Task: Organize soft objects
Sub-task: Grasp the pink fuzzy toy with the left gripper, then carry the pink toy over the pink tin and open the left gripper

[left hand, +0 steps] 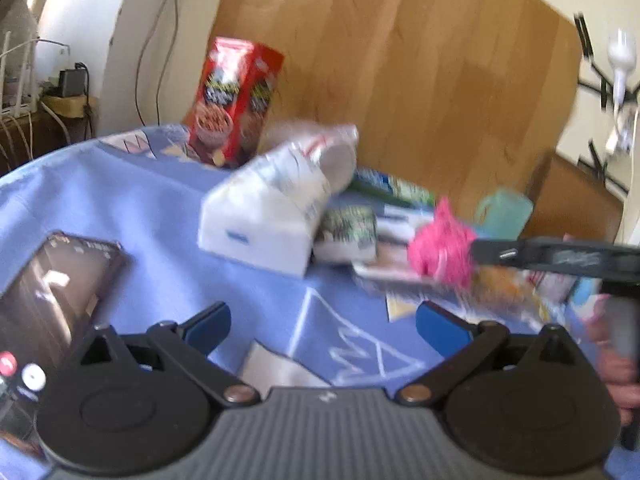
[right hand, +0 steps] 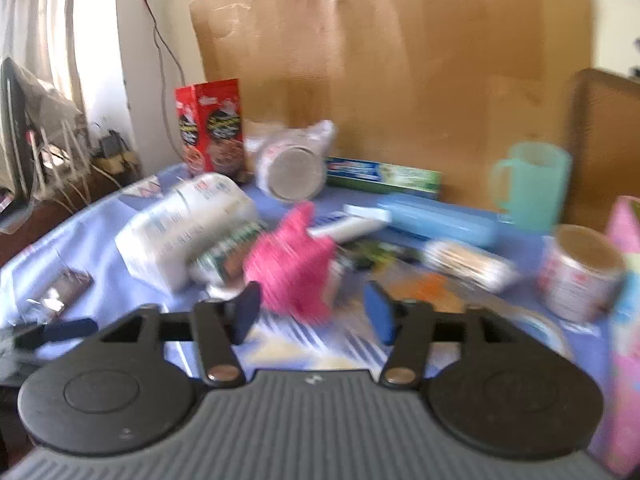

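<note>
A pink knitted soft object [right hand: 290, 258] hangs blurred between the fingers of my right gripper [right hand: 312, 314]. The blue pads stand apart, the left one touching the pink object, the right one clear of it. In the left wrist view the same pink object [left hand: 442, 246] sits at the tip of the right gripper's black arm, above the cluttered table. My left gripper [left hand: 322, 326] is open and empty over the blue tablecloth [left hand: 140, 208]. A white soft pack in plastic wrap [left hand: 264, 216] lies ahead of it, also seen in the right wrist view [right hand: 180, 224].
A red snack box [left hand: 236, 96] stands at the back. A phone [left hand: 52, 292] lies at left. A clear jar [right hand: 292, 172], toothpaste box [right hand: 384, 176], blue case [right hand: 440, 224], teal mug [right hand: 532, 184], paper cup [right hand: 580, 272] and packets crowd the table. A cardboard sheet [right hand: 400, 60] stands behind.
</note>
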### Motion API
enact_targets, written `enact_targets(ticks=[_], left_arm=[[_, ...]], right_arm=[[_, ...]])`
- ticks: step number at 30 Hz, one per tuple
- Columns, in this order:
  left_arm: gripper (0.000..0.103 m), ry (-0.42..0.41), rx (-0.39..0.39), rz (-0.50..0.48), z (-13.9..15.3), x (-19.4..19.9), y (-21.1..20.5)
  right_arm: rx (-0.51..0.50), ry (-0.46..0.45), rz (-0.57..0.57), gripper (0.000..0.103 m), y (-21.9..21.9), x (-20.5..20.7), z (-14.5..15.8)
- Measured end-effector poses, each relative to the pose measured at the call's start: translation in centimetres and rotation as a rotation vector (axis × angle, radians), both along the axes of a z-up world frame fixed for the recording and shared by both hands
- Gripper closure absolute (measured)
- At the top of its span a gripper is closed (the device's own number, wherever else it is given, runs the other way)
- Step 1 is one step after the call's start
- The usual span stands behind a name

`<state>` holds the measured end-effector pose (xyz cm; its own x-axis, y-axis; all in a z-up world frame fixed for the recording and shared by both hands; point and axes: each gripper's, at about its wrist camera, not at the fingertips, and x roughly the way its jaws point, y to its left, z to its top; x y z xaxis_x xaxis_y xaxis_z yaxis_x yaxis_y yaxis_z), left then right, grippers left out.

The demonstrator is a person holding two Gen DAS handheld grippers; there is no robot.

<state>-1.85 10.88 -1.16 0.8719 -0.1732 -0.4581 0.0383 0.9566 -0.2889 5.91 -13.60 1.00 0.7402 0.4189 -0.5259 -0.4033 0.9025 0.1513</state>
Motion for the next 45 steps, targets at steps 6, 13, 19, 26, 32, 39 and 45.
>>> enact_targets(ticks=[6, 13, 19, 26, 32, 39, 45], left_arm=[[0.004, 0.008, -0.066, -0.055, 1.8, 1.2, 1.5], [0.014, 0.076, -0.106, -0.357, 1.6, 2.5, -3.6], [0.039, 0.232, -0.101, -0.46, -0.9, 4.4, -8.7], [0.057, 0.195, -0.062, -0.558, 2.4, 3.2, -13.2], [0.057, 0.026, 0.004, -0.748, 7.6, 2.9, -22.7], [0.033, 0.0, 0.039, -0.828, 7.0, 4.1, -33.2], [0.016, -0.06, 0.059, -0.709, 6.7, 3.4, -26.8]], right_arm=[[-0.058, 0.035, 0.069, 0.054, 1.1, -0.8, -1.4], [-0.084, 0.076, 0.097, 0.048, -2.0, -7.7, -1.1], [-0.122, 0.072, 0.107, 0.039, -1.5, -7.6, -4.0], [-0.055, -0.036, 0.02, 0.056, -5.6, -10.0, -3.0], [-0.066, -0.218, -0.22, 0.056, -13.7, -12.2, 1.1], [-0.106, -0.148, -0.483, 0.044, -22.2, -11.8, 1.6], [-0.003, -0.205, -0.708, 0.017, -25.9, -12.8, 1.7]])
